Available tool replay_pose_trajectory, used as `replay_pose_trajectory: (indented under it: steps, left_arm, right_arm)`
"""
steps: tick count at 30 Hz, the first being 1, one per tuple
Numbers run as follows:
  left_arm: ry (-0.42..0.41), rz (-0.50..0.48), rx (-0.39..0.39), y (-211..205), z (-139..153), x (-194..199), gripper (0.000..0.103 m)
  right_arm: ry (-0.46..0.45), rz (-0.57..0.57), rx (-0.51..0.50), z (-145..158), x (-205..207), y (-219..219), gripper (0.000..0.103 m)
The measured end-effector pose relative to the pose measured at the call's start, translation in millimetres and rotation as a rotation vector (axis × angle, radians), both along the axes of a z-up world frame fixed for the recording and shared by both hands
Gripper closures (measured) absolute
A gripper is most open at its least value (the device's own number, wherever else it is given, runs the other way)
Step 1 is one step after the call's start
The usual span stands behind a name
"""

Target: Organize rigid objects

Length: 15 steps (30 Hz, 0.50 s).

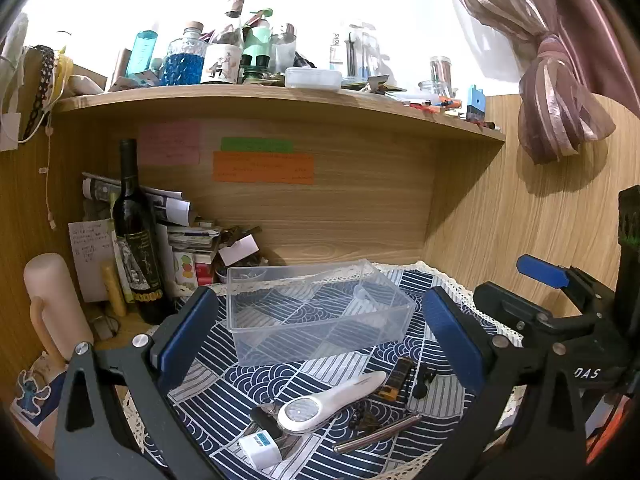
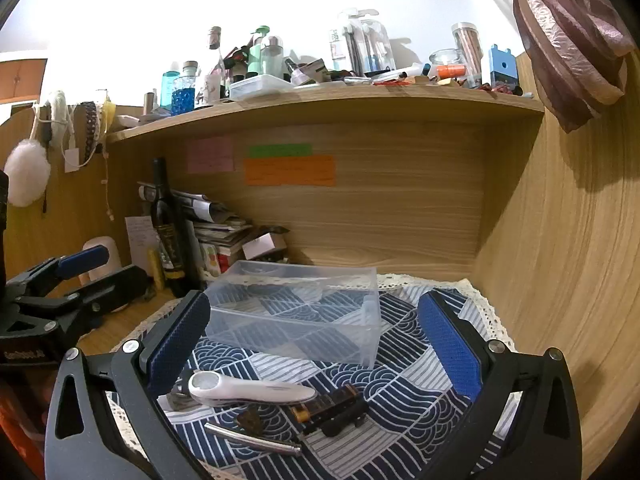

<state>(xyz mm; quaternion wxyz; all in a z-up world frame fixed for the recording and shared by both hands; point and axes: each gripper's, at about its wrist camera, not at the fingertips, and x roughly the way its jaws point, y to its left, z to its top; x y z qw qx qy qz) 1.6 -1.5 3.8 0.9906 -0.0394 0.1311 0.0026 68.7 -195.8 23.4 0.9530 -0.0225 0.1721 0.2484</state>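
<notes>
The left hand-held gripper [image 1: 320, 332] hangs above the desk with its blue-padded fingers spread wide and nothing between them. The right hand-held gripper [image 2: 314, 344] does the same, its fingers equally apart and bare; it also appears at the right edge of the left wrist view.

Just ahead of both, on a navy-and-white wave-patterned cloth with a lace edge [image 1: 452, 404], lies a loose cluster of small rigid items. A white teardrop-shaped handheld magnifier [image 1: 328, 402] lies across the pile. A white cube-shaped plug with a blue label [image 1: 259, 450] sits at its near left, a slim metal rod [image 1: 376, 434] at its near right, and a small orange-and-black oblong piece [image 1: 396, 380] beside a black clip-like piece [image 1: 423, 384] further right. What lies under the magnifier cannot be made out.

Beyond the cluster stands a clear rectangular plastic box [image 1: 316, 312], open-topped, upright on the cloth.

To the left, a dark wine bottle [image 1: 136, 232] stands against stacked papers [image 1: 180, 220]. A wooden shelf [image 1: 280, 100] above carries many bottles and jars.
</notes>
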Motion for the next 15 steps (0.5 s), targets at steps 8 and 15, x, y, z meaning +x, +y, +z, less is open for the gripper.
replay_pose_trajectory:
  steps: [8,15]
  left_arm:
    - [-0.004,-0.008,0.003,-0.6,0.4,0.1,0.0]
    - [-0.003,-0.014,0.005,-2.0,0.7,2.0,0.0]
  right_arm:
    - [0.009,-0.006,0.004,-1.3,1.4,-1.0,0.0]
    - [0.009,-0.01,0.001,-1.1,3.4,-1.9,0.0]
